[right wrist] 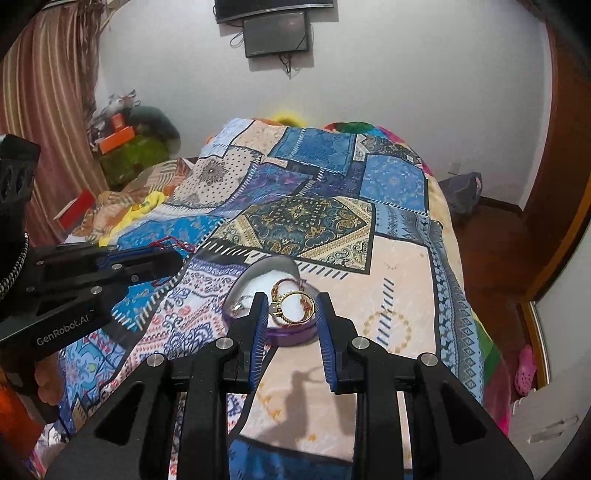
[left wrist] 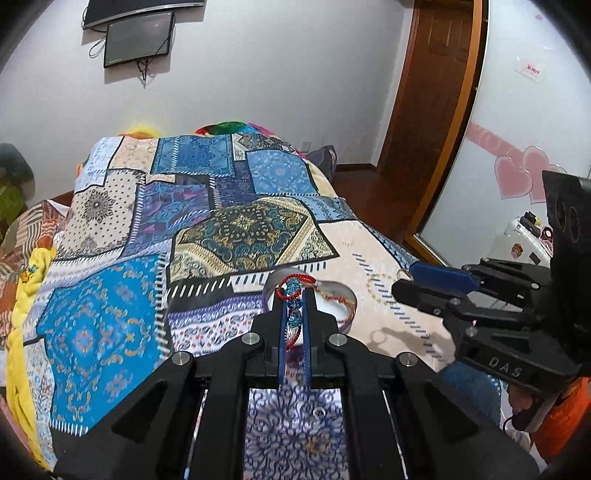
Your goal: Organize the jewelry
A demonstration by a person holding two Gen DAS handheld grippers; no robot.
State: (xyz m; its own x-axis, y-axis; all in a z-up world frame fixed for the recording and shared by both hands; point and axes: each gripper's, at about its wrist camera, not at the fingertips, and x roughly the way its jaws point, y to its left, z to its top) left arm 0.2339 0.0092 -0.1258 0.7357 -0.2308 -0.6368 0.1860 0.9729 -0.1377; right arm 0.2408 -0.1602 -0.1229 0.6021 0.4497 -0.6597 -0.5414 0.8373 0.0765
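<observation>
Left claw [left wrist: 295, 314], pinched shut on a red-corded blue-bead bracelet [left wrist: 293, 299]; right claw [right wrist: 291, 314], narrowly gripping a gold ring [right wrist: 295, 306]. Beyond both, a purple-rimmed dish [right wrist: 295, 338] on the bed's patchwork quilt [right wrist: 325, 221], its contents partly hidden.

A patchwork quilt [right wrist: 317, 221] in blue and cream covers the bed. On the far white wall hang two dark screens [right wrist: 277, 35], cables dangling below. Striped curtains [right wrist: 44, 92] hang at the left, a wooden door [left wrist: 432, 110] stands at the right, pink slippers [right wrist: 524, 369] near it.
</observation>
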